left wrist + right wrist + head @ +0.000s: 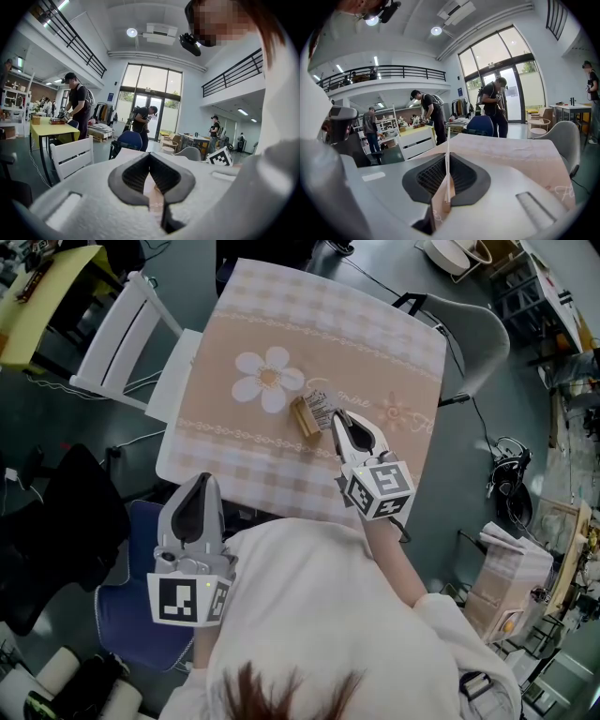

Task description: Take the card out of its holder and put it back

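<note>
Open workshop hall: mezzanine [393,72], worktables [47,127].

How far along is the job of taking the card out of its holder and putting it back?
Done: the right gripper has the card pinched, edge-on between its jaws. In hand: the card is right beside the holder; whether it is in the slot or out, I cannot tell. Left: seat it in the holder and release. The left gripper is shut, empty, apart.

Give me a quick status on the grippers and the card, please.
Right gripper shut on card, edge-on between jaws. Card at wooden holder; seated or not, cannot tell. Left gripper shut, empty, held back. Nothing in the way.
</note>
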The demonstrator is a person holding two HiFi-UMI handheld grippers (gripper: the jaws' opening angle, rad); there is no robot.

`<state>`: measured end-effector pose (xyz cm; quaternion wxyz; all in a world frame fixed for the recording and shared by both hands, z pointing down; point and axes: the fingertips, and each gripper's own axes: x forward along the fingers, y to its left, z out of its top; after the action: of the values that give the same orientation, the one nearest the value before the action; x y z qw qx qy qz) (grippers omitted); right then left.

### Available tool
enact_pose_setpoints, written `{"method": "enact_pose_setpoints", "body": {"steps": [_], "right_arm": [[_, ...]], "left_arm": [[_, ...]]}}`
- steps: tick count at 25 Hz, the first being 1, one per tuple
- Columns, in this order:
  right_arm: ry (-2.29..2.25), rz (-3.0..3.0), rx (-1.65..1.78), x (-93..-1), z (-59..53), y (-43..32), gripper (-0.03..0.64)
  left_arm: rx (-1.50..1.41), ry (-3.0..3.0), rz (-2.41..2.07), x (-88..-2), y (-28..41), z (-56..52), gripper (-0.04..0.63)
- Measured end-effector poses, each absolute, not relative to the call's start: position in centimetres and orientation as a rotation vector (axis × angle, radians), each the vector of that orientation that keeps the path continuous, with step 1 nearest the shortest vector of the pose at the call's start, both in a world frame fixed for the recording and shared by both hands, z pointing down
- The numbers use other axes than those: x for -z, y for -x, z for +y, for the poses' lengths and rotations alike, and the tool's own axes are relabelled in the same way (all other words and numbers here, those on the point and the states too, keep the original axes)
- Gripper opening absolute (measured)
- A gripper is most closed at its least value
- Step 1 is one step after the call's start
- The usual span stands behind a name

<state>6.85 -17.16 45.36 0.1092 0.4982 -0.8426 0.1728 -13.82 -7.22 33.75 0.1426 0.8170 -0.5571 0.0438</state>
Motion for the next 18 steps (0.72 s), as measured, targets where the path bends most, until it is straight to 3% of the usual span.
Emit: {"method": "enact_pose_setpoints", "body": {"steps": [18], "right_arm": [[-1.455,-2.46,-0.506,-46.14,-16.99,-6.2,0.015]], "left_arm": [[-0.126,-2.338,-1.61,-34.0,14.26,-7.11,0.0]]}}
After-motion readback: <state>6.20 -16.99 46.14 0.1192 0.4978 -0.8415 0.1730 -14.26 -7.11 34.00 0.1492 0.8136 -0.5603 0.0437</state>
